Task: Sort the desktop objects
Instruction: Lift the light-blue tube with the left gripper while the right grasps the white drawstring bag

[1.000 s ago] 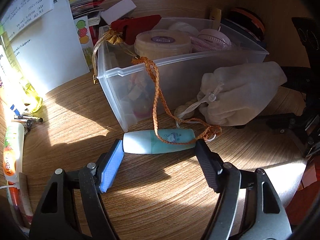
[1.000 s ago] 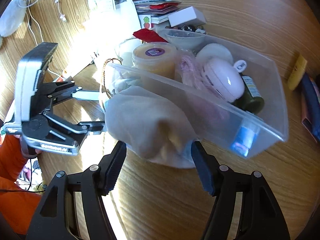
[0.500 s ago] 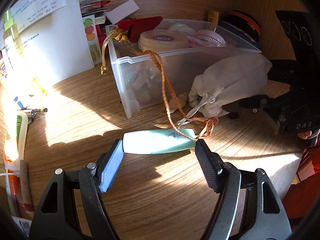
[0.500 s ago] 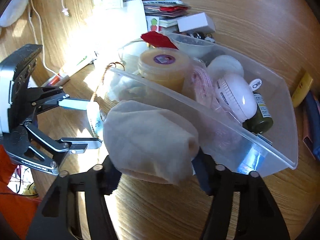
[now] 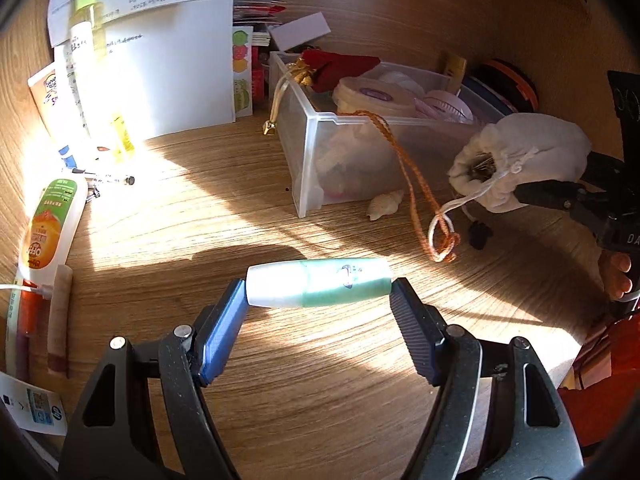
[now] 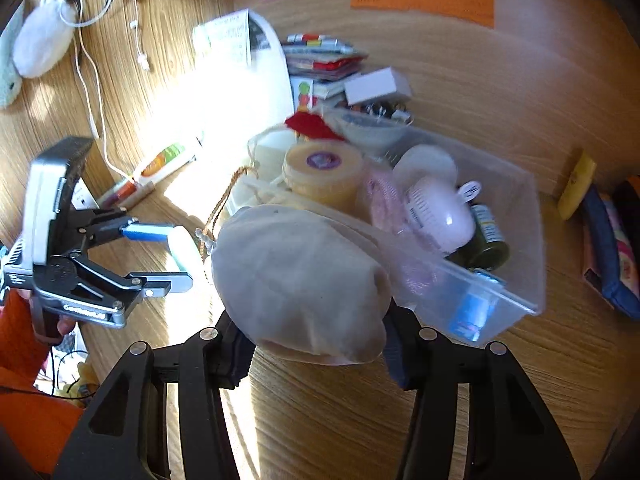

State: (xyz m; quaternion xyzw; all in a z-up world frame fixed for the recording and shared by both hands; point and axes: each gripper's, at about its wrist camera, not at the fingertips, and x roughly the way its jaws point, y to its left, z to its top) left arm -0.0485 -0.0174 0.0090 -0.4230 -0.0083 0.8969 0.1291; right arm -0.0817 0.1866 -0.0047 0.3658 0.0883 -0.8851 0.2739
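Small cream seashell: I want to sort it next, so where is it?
In the left wrist view the small cream seashell lies on the wooden desk, right of centre, beside the clear plastic bin, near the orange cord.

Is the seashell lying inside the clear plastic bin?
No, the seashell lies on the desk just outside the bin, by its front corner.

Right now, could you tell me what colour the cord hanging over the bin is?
Orange cord, clearest in the left wrist view.

desk (image 5: 320,380): wood grain | wall (image 6: 460,80): wood | light: harsh sun patches, long shadows
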